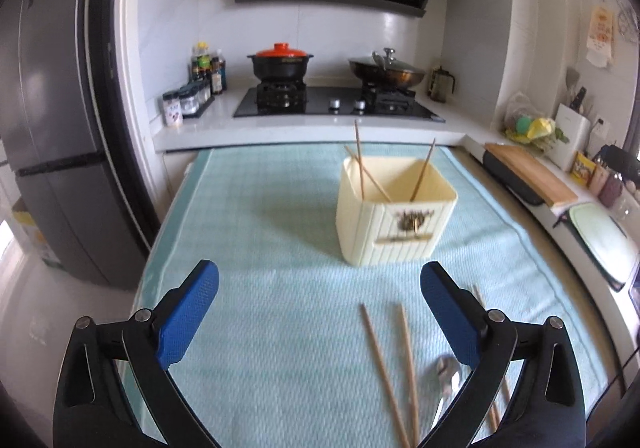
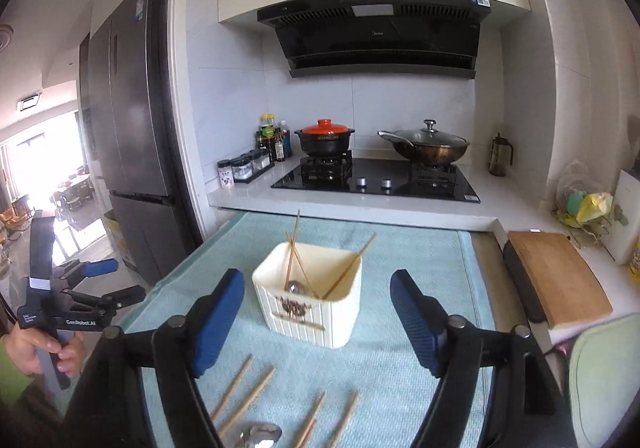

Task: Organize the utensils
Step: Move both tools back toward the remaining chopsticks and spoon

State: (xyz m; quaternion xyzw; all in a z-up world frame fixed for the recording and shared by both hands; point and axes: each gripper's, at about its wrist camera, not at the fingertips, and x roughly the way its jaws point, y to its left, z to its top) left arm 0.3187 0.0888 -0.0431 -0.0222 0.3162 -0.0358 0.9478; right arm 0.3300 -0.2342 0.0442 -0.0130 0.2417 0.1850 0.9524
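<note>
A cream utensil holder [image 1: 394,210] [image 2: 310,294] stands on a light blue cloth [image 1: 256,232] [image 2: 420,260]. Three wooden chopsticks stick up from it, and a metal spoon [image 2: 295,287] lies inside. Loose chopsticks [image 1: 384,364] [image 2: 248,396] and another spoon [image 1: 447,380] [image 2: 256,436] lie on the cloth near me. My left gripper [image 1: 320,312] is open and empty, above the cloth, left of the loose chopsticks. It also shows in the right wrist view [image 2: 104,280]. My right gripper [image 2: 316,320] is open and empty, in front of the holder.
Behind the cloth is a white counter with a hob [image 1: 340,106], a black pot with a red lid [image 1: 280,62], a lidded wok [image 1: 386,70] and spice jars [image 1: 188,100]. A fridge [image 1: 52,128] stands left. A wooden cutting board [image 2: 556,276] lies right.
</note>
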